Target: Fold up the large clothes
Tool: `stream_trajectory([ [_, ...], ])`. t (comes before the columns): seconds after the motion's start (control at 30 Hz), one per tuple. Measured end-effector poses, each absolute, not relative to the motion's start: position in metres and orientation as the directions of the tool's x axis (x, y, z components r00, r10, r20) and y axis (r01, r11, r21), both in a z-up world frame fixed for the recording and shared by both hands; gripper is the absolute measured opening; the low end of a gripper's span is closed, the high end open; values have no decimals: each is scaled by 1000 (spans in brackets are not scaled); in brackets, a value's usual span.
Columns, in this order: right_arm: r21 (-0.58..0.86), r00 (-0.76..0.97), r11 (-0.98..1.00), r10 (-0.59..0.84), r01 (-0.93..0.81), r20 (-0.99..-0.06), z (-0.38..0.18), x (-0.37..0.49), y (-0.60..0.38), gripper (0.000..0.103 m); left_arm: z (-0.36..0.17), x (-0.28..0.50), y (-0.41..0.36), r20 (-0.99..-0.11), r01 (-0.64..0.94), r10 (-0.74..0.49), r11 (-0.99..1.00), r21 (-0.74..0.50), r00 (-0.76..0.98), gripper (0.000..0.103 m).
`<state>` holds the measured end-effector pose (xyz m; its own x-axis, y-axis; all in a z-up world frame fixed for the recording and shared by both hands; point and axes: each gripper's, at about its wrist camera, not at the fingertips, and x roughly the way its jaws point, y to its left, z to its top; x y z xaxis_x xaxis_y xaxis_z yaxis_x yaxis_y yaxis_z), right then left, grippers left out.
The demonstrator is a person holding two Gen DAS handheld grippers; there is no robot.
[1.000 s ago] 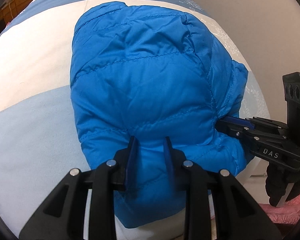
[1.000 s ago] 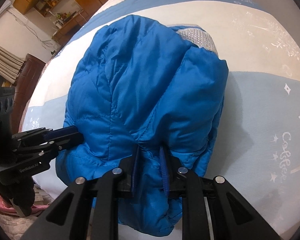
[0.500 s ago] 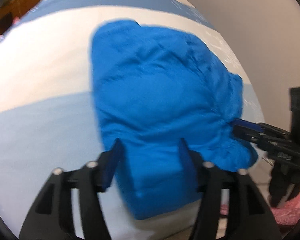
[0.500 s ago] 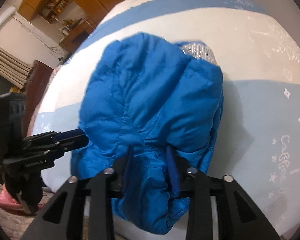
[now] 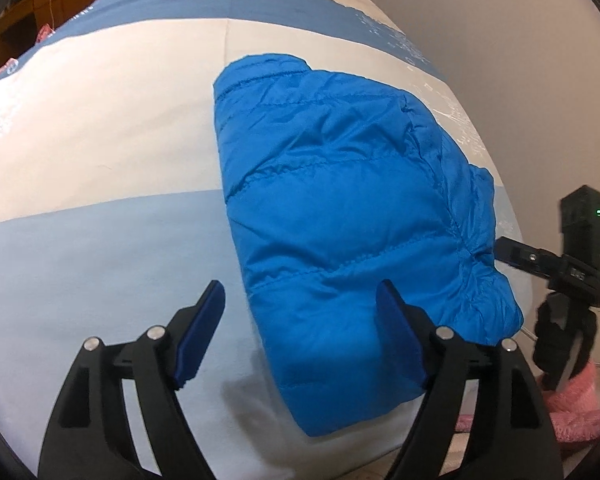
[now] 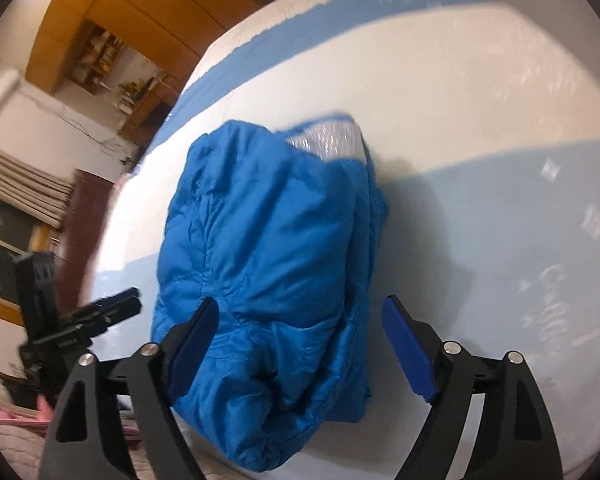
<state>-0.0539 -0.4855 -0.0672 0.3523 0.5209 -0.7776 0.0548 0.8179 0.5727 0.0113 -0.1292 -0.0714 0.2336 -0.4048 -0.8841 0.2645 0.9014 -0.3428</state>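
Blue quilted jacket [image 5: 340, 216], folded into a compact bundle, lies on the striped bedspread [image 5: 100, 128] just ahead of both tongs. Left gripper [image 5: 300, 332] stands wide open, gripping nothing, the bundle's near edge between its fingers. Right gripper [image 6: 300, 344] is likewise spread wide and empty, over the jacket's near end.

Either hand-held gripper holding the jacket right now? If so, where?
Neither. The left hand-held gripper and right hand-held gripper are both open, and the blue jacket lies free on the bed.
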Motion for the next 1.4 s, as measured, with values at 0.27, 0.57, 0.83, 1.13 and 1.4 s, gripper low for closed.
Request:
stream_trajectory([
  [0.27, 716, 295, 694, 670, 78, -681, -109, -38, -498, 91, -96, 23, -128, -867, 252, -475, 866, -431, 151, 84],
  [0.57, 749, 231, 662, 723, 37, -651, -132, -14, -485, 98, -130, 44, -125, -815, 215, -574, 807, -550, 72, 91],
  [0.83, 787, 209, 616, 765, 39, -609, -149, -6, -481, 100, -143, 53, -129, -769, 248, -638, 753, -610, 43, 94],
  [1.13, 828, 231, 560, 802, 26, -550, -145, -11, -483, 71, -127, 45, -130, -769, 294, -634, 753, -588, 84, 68],
  [1.4, 833, 281, 552, 805, -32, -522, -112, -20, -485, 63, -94, 48, -128, -742, 324, -653, 742, -587, 149, 64],
])
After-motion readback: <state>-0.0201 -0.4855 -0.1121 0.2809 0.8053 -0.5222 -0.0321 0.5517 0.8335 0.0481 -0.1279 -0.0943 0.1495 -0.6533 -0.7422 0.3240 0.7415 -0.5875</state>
